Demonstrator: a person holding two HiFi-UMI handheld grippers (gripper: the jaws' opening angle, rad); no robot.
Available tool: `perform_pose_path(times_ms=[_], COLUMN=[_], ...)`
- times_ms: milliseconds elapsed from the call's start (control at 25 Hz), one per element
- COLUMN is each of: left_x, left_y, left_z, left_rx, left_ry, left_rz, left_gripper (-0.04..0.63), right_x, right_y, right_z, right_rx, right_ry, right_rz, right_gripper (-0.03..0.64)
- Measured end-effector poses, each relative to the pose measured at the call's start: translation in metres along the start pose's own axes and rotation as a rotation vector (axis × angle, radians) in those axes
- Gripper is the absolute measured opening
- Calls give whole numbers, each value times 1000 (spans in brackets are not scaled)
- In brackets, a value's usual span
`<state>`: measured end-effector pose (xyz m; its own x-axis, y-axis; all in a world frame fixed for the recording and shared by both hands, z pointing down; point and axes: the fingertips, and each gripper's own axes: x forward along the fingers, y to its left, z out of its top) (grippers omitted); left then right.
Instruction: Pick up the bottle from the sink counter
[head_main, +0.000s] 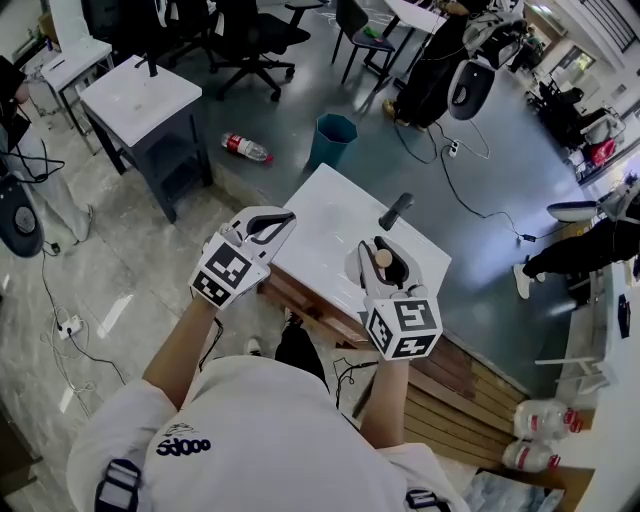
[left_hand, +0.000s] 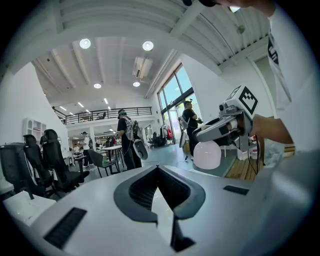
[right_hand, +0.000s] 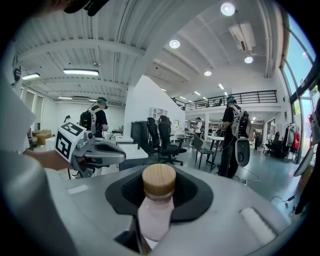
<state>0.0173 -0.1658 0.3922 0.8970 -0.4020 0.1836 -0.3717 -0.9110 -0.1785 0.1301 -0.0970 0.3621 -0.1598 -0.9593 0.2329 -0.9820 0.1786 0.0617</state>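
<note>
I am gripping the pink bottle (right_hand: 155, 217) with the wooden cap (right_hand: 159, 180) between the half-spread jaws of my right gripper (right_hand: 158, 202), apparently raised clear of the white counter (head_main: 330, 215) below them, so the pickup is looking done, while the jaws of my left gripper (left_hand: 159, 195) are sitting together, empty.
</note>
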Motion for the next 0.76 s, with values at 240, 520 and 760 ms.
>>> perform_pose_path(times_ms=[240,520,760], left_x=[3,6,7], left_y=[-4,-8,-13], left_z=[-8,-5,-6], left_rx=[-13,-13,-11], left_ry=[15,17,24], left_rz=[-8,-7,-6], left_gripper=[6,6,6], right_x=[2,0,-2], right_y=[0,-5,-8], right_z=[-5,-7,-13], right_rx=[-4,-3,5], right_ry=[4,9,16], right_rz=[6,3,4], right_gripper=[115,115,115])
